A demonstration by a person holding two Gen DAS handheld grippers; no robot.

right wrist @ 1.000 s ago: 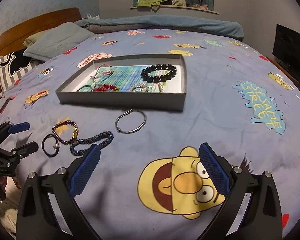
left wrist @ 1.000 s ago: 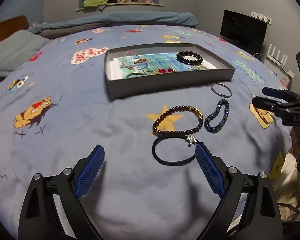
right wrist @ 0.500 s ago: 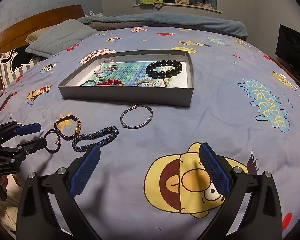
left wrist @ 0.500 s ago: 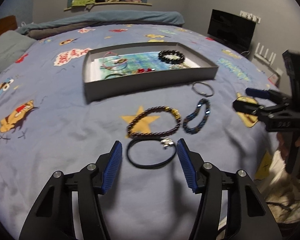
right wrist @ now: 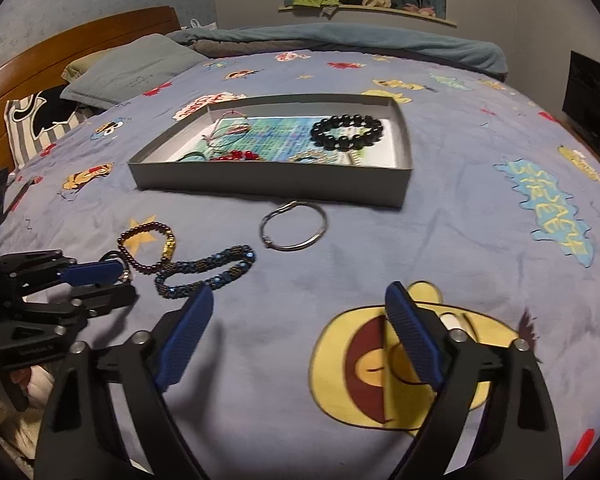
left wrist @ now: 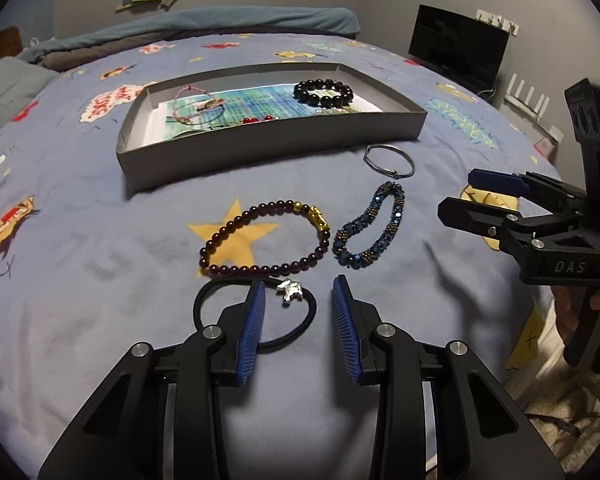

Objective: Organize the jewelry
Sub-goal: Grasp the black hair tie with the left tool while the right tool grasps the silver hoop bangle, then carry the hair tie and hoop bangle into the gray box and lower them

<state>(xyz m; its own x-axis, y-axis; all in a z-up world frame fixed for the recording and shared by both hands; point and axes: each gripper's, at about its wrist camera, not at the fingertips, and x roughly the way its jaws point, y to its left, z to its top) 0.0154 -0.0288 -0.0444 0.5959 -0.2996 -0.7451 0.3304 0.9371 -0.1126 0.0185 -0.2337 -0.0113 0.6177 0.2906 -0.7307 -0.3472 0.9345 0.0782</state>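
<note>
A grey tray (left wrist: 268,140) (right wrist: 260,184) on the bed holds a black bead bracelet (left wrist: 324,94) (right wrist: 346,132) and other pieces. In front of it lie a silver bangle (left wrist: 388,160) (right wrist: 294,230), a blue beaded bracelet (left wrist: 370,232) (right wrist: 208,270), a dark red bead bracelet (left wrist: 264,236) (right wrist: 148,248) and a black cord with a silver charm (left wrist: 290,292). My left gripper (left wrist: 298,304) (right wrist: 100,284) is open, its fingers straddling the cord's charm side. My right gripper (right wrist: 300,312) (left wrist: 464,196) is open and empty, hovering right of the blue bracelet.
The blue cartoon bedspread (right wrist: 460,220) covers the bed. Pillows (right wrist: 132,68) and a wooden headboard (right wrist: 60,52) lie far left. A black monitor (left wrist: 456,44) stands beyond the bed's right edge. A folded blanket (right wrist: 340,40) lies at the far end.
My left gripper has moved forward over the black cord and its fingers have narrowed around the charm. My right gripper has shifted slightly towards the jewelry.
</note>
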